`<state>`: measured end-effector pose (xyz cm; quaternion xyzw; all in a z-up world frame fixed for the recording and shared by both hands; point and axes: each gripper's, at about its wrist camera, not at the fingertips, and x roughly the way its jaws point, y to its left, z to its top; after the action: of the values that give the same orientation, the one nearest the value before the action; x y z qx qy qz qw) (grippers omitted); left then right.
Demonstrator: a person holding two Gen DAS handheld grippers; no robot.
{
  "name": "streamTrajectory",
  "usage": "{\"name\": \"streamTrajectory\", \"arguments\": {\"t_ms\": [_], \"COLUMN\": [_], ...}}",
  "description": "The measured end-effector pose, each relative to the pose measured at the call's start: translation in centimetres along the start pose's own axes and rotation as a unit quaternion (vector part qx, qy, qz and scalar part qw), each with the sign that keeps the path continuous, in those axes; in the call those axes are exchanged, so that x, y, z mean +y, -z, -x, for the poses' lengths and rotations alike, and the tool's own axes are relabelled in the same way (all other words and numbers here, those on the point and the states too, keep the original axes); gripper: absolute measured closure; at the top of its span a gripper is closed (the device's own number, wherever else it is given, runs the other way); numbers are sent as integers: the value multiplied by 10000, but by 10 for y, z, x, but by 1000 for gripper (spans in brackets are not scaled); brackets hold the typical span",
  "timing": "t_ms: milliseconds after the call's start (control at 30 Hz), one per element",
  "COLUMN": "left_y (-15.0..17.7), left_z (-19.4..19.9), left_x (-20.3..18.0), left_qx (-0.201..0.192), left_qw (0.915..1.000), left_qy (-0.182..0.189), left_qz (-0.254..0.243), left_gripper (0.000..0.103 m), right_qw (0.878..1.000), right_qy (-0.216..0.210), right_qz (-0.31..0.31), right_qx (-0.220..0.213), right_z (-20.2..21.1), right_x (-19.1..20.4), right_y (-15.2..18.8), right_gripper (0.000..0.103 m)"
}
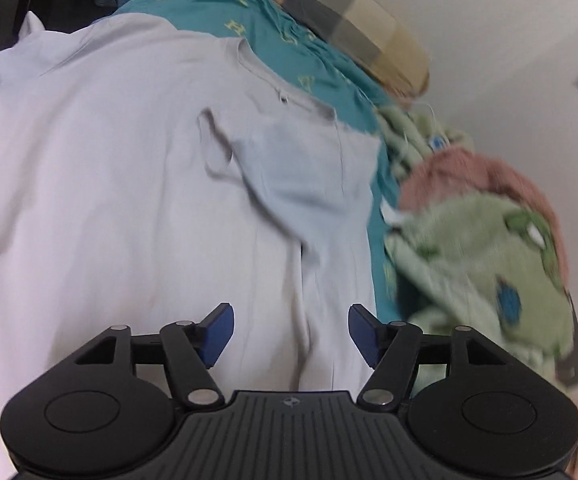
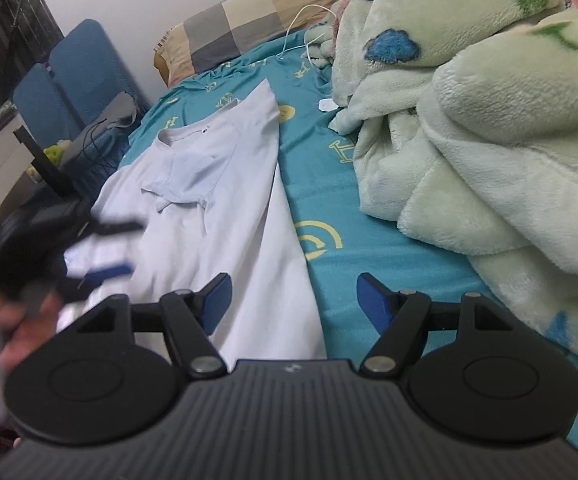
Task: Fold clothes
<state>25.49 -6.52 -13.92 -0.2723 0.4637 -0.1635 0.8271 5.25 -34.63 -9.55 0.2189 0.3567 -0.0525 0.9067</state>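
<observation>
Left wrist view: our left gripper (image 1: 291,332) hangs with jaws wide and empty over the white T-shirt (image 1: 129,184), its thin cotton sleeve folded inward at 12 o'clock.

Right wrist view: our right gripper (image 2: 293,304) gapes, gripping nothing, straddling the T-shirt's (image 2: 229,200) hem edge on the teal sheet (image 2: 369,260); a plush green blanket (image 2: 489,140) is heaped at 2 o'clock, likely pushed aside for folding room.

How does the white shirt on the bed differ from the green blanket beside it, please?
The white shirt lies spread out nearly flat on the bed sheet, while the green blanket is bunched in a tall heap. The shirt is thin, smooth and plain; the blanket is thick, fluffy and printed with blue and green shapes. Both rest on the same teal sheet, and neither is folded neatly yet.
</observation>
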Motion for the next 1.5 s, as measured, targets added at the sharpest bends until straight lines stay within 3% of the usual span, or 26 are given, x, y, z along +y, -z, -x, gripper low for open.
{"name": "streamTrajectory", "arguments": {"t_ms": [133, 233, 333, 433, 533, 633, 800, 867, 1000, 1133, 1233, 1333, 1433, 1500], "left_y": [-24, -35, -48, -61, -72, -77, -57, -55, -69, -90, -111, -129, -139, -147], "left_z": [-63, -90, -104, -114, -100, -90, -95, -89, -70, -60, -70, -88, -101, -108], "left_x": [4, 7, 1, -3, -9, -14, 6, 14, 38, 68, 82, 85, 78, 66], "left_qx": [-164, -516, -921, -1114, -1373, -1346, -624, -522, -529, -832, -948, -907, -988, -935], "left_qw": [9988, 9963, 9940, 9928, 9902, 9873, 9934, 9955, 9986, 9921, 9864, 9869, 9893, 9930], "left_qy": [-48, 54, 11, -268, -237, -685, -736, -543, -75, 250, 269, 108, -36, -132], "left_qz": [454, 686, 596, 350, -4, -489, -622, -577, 38, 901, 1318, 1332, 1070, 708], "left_gripper": [36, 36, 45, 101, 100, 100, 98, 94, 60, 41, 41, 40, 50, 95], "right_qw": [9999, 9997, 9993, 9986, 9981, 9986, 9986, 9985, 9988, 9991, 9987, 9980, 9977, 9975], "right_qy": [52, 28, 15, 40, 5, 47, 89, 79, 17, 13, 76, 118, 157, 164], "right_qz": [-71, -212, -349, -470, -562, -479, -435, -445, -350, -181, -197, -293, -238, -200], "right_qx": [58, 72, 123, 233, 264, 238, 290, 315, 333, 393, 468, 549, 621, 663], "right_z": [-13, -23, -35, -46, -50, -50, -49, -48, -44, -47, -53, -59, -66, -67], "right_x": [-4, -10, -15, -20, -23, -21, -20, -20, -15, -9, -10, -14, -13, -11], "right_y": [-1, -4, -6, -8, -8, -7, -6, -5, -4, -2, -2, -2, -1, 1], "right_gripper": [32, 32, 32, 32, 32, 32, 32, 32, 32, 32, 32, 32, 32, 32]}}
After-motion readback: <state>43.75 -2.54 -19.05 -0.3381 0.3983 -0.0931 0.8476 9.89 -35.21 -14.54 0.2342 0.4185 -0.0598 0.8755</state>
